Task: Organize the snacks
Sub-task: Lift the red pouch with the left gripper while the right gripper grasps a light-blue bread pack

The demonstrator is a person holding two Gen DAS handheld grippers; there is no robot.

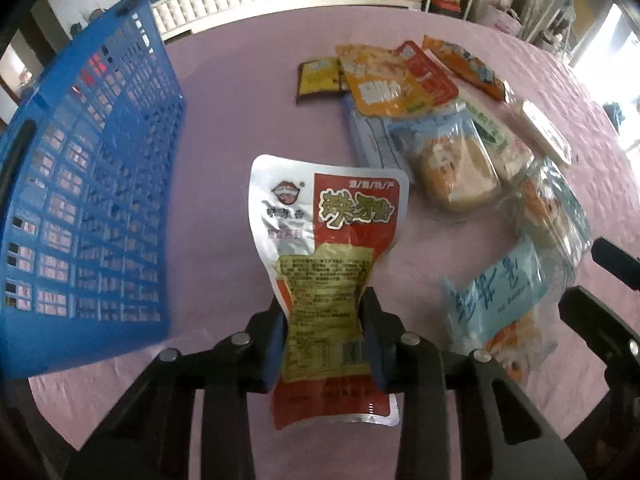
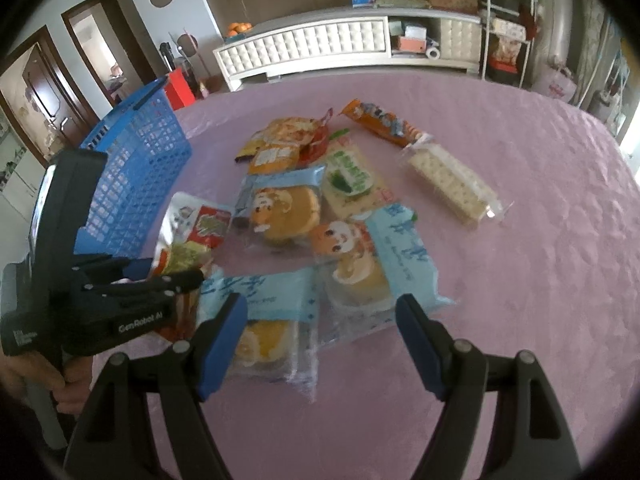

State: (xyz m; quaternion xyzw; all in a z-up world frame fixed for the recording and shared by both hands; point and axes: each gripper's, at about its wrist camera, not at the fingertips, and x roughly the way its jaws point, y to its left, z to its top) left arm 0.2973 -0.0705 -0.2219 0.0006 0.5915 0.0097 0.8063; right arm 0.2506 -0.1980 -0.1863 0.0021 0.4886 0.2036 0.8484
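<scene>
At the left of the pink tablecloth (image 1: 224,128) stands a blue basket (image 1: 92,184), its lattice wall just beside the left tongs. The left tongs (image 1: 326,336) are clenched on a red and silver snack packet (image 1: 328,248): the blue pads (image 1: 372,344) press on the packet's lower half from both sides, pinching it narrow, while its upper end with the red label sticks out ahead of the jaws and its bottom seam hangs back between the arms. From the right wrist view the same packet (image 2: 196,236) shows beside the basket (image 2: 136,184), with the left tongs (image 2: 188,280) across it and a hand (image 2: 32,376) on the grip below.

Further right lies the heap of snacks: orange packets (image 1: 384,80), cake packs with a cartoon face (image 2: 280,212), pale blue wrappers (image 2: 404,252) and a long pack of crackers (image 2: 452,184), set apart.

The right tongs (image 2: 320,320) are released, the jaws wide, hovering over the near packs. One cake pack (image 2: 264,344) lies just beside the left pad (image 2: 224,340); whether it touches I cannot tell.
</scene>
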